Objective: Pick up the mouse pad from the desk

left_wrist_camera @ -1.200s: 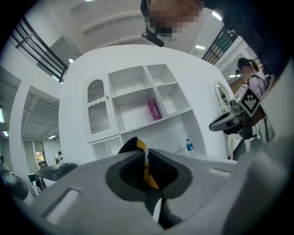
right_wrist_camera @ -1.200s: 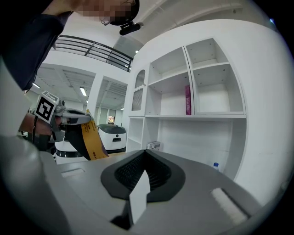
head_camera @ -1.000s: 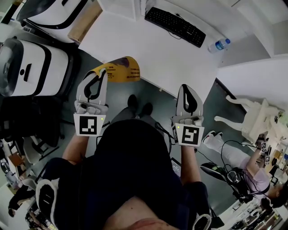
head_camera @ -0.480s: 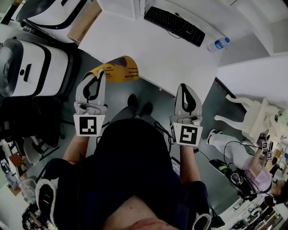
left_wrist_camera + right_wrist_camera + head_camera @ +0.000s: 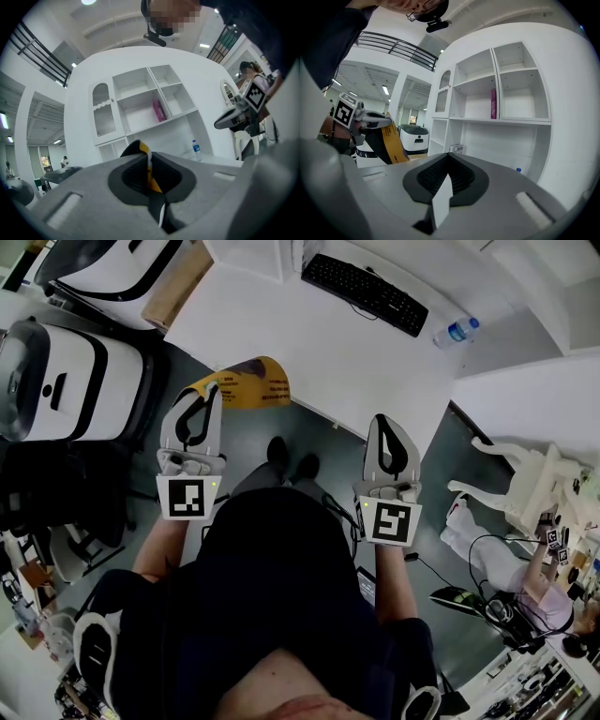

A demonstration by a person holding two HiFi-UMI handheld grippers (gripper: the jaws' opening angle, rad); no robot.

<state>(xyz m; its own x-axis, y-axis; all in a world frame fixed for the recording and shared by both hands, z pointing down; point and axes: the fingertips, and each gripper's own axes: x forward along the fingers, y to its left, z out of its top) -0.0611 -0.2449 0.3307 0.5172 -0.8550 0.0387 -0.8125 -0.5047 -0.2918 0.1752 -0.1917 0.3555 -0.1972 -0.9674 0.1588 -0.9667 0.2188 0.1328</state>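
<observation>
Not much of the mouse pad [image 5: 151, 177] shows in the left gripper view: just a thin yellow-and-black edge standing up from between the jaws, the rest tucked behind the grey jaw bodies. The left gripper [image 5: 147, 164] is clamped tight on that edge.

In the head view the person's dark torso fills the lower centre of the frame and covers both arms below the marker cubes. The left gripper [image 5: 214, 390] is up in the centre-left, and the mouse pad [image 5: 251, 385] fans out from its tip toward the right, clear of the white desk [image 5: 309, 352] and just beside its near edge. The long axis runs roughly left to right across the frame, near end pinched in the jaws, rounded far end pointing right. The print on the yellow face is too small to read.

The right gripper view catches the mouse pad [image 5: 392, 143] at the left of its frame, drooping from the left gripper [image 5: 370, 123], yellow face outward, black backing behind.

The right gripper [image 5: 447, 161] has its jaws pressed together with nothing between them, well apart from the pad.
</observation>
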